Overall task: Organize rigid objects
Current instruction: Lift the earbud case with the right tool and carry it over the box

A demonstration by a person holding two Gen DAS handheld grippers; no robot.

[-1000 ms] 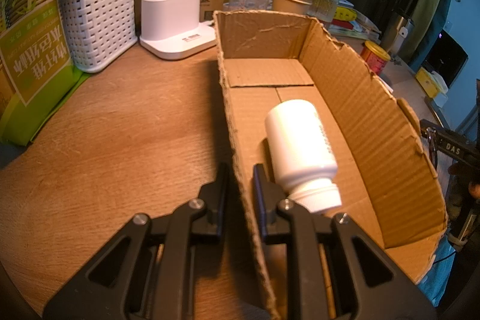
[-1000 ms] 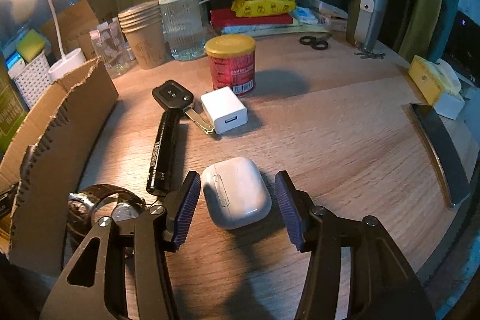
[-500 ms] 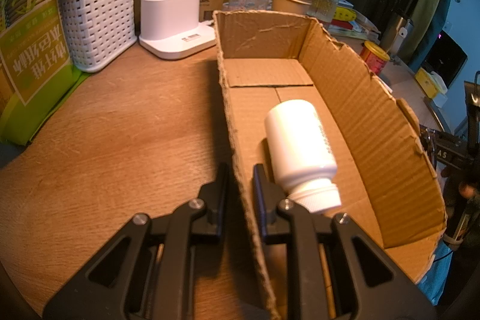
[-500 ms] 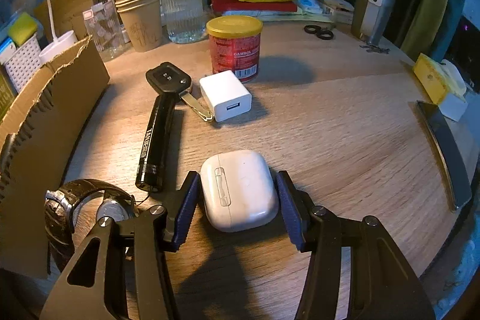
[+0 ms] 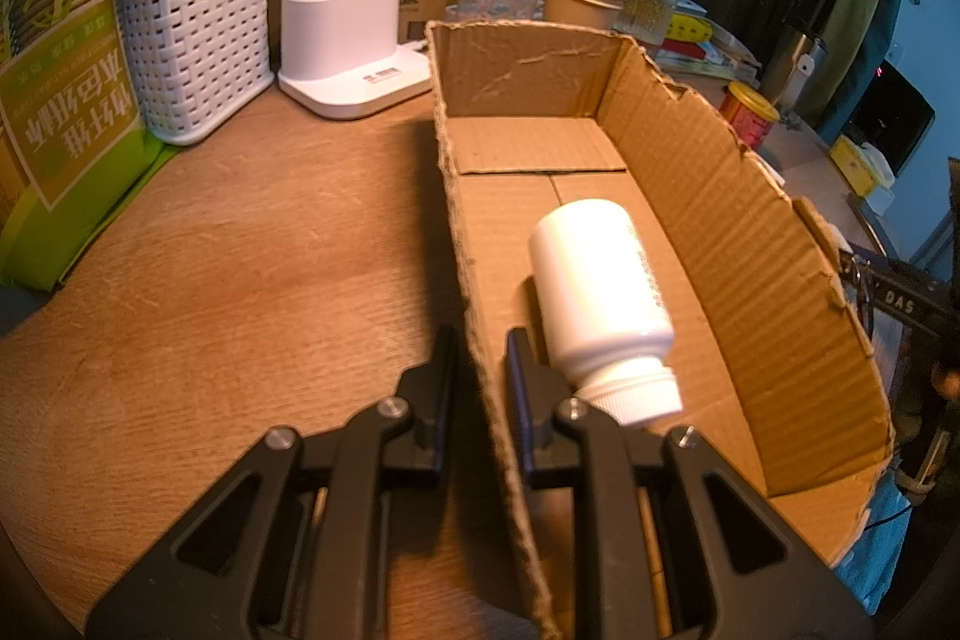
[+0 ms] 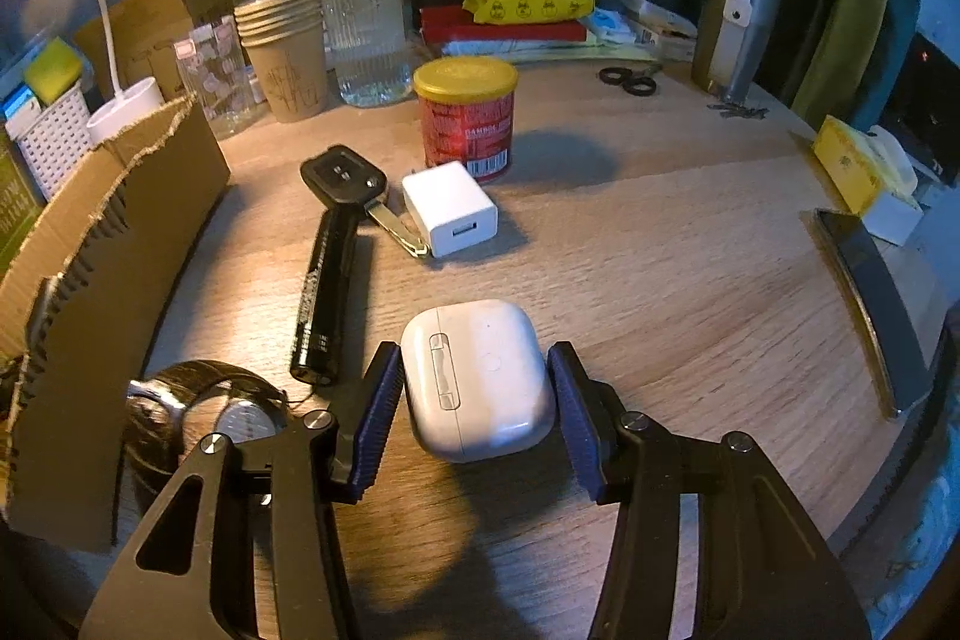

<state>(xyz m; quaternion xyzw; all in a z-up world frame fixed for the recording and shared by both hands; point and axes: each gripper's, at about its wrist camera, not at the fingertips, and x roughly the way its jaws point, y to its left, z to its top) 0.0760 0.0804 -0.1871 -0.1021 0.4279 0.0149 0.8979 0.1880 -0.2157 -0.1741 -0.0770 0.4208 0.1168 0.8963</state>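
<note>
Since the earbud case (image 6: 477, 376) looks light, hard and slick, right tool (image 6: 474, 400) straddles its flat sides, pads not clearly pressing; left tool (image 5: 480, 370) pinches the cardboard box (image 5: 750, 250) wall.

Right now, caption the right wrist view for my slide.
Right gripper straddling white earbud case on wooden table, cardboard box alongside.

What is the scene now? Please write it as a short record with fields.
left gripper: shut on the near wall of the cardboard box
in box: white bottle, lying on its side
right gripper: pads on either side of the white earbud case, which lies on the table
beside case: black flashlight, wristwatch
</note>
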